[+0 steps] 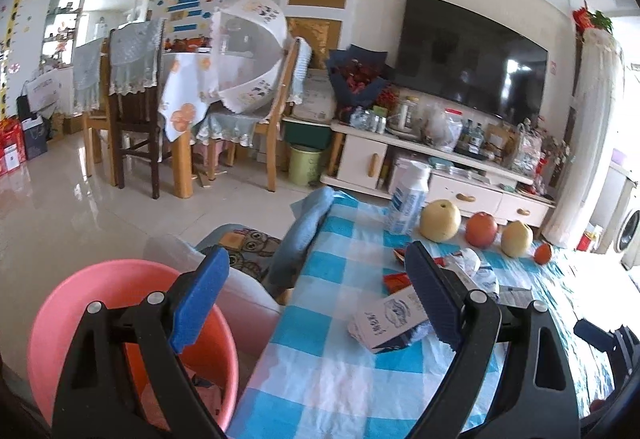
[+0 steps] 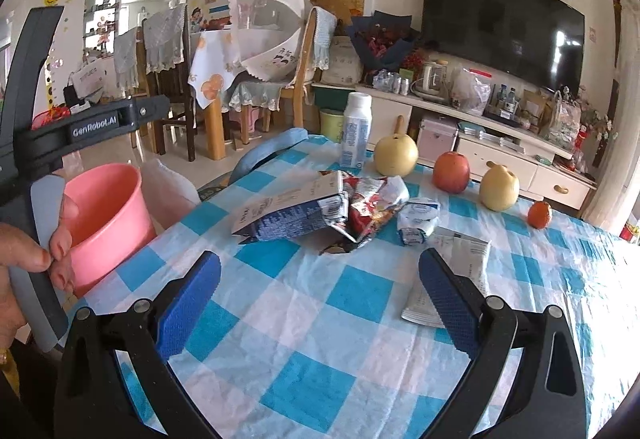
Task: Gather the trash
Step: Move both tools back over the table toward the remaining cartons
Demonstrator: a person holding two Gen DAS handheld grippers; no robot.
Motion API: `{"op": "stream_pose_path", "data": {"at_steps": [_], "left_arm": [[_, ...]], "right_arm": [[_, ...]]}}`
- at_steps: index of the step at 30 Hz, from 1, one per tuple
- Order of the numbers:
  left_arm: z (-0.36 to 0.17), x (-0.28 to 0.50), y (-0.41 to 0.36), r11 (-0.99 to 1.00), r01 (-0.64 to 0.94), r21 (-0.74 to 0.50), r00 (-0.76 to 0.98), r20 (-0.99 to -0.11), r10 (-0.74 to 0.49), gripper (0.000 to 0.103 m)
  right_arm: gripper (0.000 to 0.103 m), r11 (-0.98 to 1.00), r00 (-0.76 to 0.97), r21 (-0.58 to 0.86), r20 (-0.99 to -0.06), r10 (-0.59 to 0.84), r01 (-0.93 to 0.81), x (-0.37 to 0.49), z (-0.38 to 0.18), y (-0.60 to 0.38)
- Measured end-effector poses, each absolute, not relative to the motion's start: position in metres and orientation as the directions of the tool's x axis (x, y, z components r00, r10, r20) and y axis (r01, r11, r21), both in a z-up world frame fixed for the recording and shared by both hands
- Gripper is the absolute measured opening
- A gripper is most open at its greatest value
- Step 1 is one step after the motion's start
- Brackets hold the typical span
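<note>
On the blue-checked tablecloth (image 2: 312, 319) lies a heap of trash: a flattened dark-blue carton (image 2: 292, 213), a red snack wrapper (image 2: 368, 217), a crumpled white pack (image 2: 418, 219) and a flat grey sachet (image 2: 456, 263). My right gripper (image 2: 320, 303) is open just short of the heap, holding nothing. My left gripper (image 1: 316, 299) is also open and empty. It straddles the table's left edge, with the carton (image 1: 386, 321) at its right pad. A pink bin (image 1: 76, 303) stands on the floor below its left finger, its contents mostly hidden.
Behind the trash stand a white bottle (image 2: 356, 131), two pears (image 2: 396, 155) (image 2: 499, 187), an apple (image 2: 451, 171) and a small orange (image 2: 539, 215). A hand (image 2: 24, 263) grips the left tool beside the bin (image 2: 108, 215). A blue cloth (image 1: 304, 231) hangs off the far-left table edge.
</note>
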State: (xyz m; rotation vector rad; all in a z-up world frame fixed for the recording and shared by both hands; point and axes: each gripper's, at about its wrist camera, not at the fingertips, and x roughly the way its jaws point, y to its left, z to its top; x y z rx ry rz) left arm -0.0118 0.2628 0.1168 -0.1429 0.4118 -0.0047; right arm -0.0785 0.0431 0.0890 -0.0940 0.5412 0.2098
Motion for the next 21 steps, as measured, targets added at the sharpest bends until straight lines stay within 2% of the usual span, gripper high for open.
{"op": "stream_pose_path", "data": {"at_steps": [11,16,21], "left_arm": [[0.110,-0.006,0.224,0.993,0.083,-0.086,0.897,-0.427,-0.112,0.090],[0.105,-0.002,0.205,0.990,0.133,-0.048,0.884,-0.447,-0.141,0.090],[0.099,0.004,0.186,0.979,0.204,-0.013,0.859,-0.477,-0.185,0.090]], "right_arm": [[0.098,0.988,0.831,0.037,-0.537,0.147,-0.151,-0.073,0.087,0.001],[0.098,0.985,0.807,0.143,-0.568,0.160,-0.095,-0.064,0.082,-0.033],[0.098,0.981,0.797,0.189,-0.586,0.145,-0.040,-0.059,0.076,-0.064]]}}
